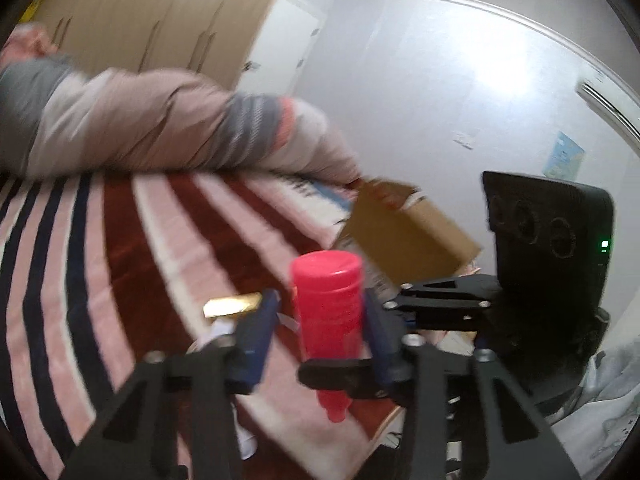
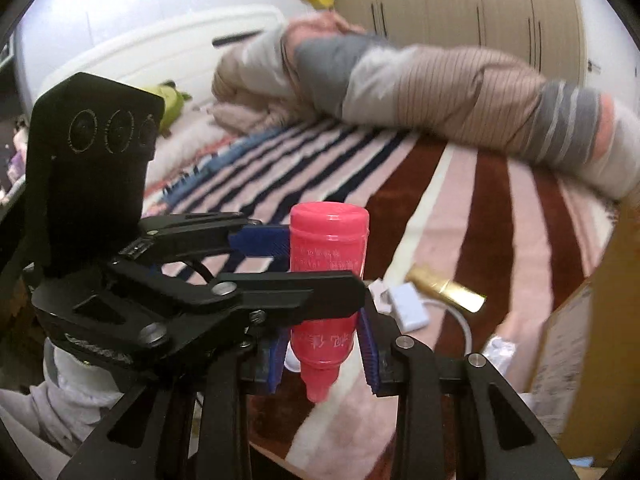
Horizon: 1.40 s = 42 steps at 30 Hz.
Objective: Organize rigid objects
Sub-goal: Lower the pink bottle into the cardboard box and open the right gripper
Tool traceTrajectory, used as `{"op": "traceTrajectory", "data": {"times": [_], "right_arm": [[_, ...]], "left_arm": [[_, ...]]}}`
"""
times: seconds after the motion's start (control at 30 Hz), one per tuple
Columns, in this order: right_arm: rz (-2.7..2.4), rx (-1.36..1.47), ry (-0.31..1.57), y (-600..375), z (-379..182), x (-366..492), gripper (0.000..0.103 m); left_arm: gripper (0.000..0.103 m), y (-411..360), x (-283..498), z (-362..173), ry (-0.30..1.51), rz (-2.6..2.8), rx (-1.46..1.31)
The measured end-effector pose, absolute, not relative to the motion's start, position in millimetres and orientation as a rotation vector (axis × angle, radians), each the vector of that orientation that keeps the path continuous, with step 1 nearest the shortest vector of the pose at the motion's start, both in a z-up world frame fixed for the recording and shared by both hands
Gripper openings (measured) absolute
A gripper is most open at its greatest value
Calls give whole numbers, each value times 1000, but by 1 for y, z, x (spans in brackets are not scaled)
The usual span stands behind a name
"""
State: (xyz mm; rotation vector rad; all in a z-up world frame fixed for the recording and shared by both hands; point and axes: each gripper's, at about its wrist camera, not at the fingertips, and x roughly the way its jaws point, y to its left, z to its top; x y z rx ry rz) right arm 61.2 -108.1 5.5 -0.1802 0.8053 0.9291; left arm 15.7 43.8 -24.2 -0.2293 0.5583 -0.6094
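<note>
In the left wrist view the left gripper (image 1: 320, 312) is released: its left pad stands apart from the upturned red bottle (image 1: 326, 300), which hangs in the frame's middle above the striped blanket (image 1: 160, 240). A cardboard box (image 1: 404, 232) rises at right. Only the right wrist view shows the right gripper (image 2: 324, 356) clenched on the bottle's lower body, and a white adapter (image 2: 408, 304) to the right.

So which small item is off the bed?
The red bottle, held in the right gripper; the gold bar and white adapter lie on the striped blanket.
</note>
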Motion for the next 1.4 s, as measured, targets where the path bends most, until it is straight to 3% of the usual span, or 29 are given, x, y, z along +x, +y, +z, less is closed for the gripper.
{"op": "traceTrajectory", "data": {"times": [0.37,0.57,0.73,0.97,1.13,1.2,1.27,1.33,1.4], "right_arm": [[857,-80,519,-212,103,42,27],[746,-24,451,-281,127,51,27],[687,7,524,-312,107,77,27],[696,39,779,-309,37,137,27],[703,46,937,-301,12,156,28],[677,49,958,-300,13,156,34],[638,22,955,-298,17,154,48],[603,-6,934,-296,24,147,48],[585,-16,909,-293,37,134,48]], "left_arm": [[28,-67,2,90,362,-684,9],[28,-130,28,107,356,-762,81],[29,-160,67,81,473,-794,94],[29,-162,124,18,744,-745,90],[31,-158,123,8,760,-724,108],[40,-151,120,15,743,-737,65],[47,-140,114,24,706,-719,41],[50,-128,105,34,669,-692,48],[62,-114,98,42,635,-670,41]]}}
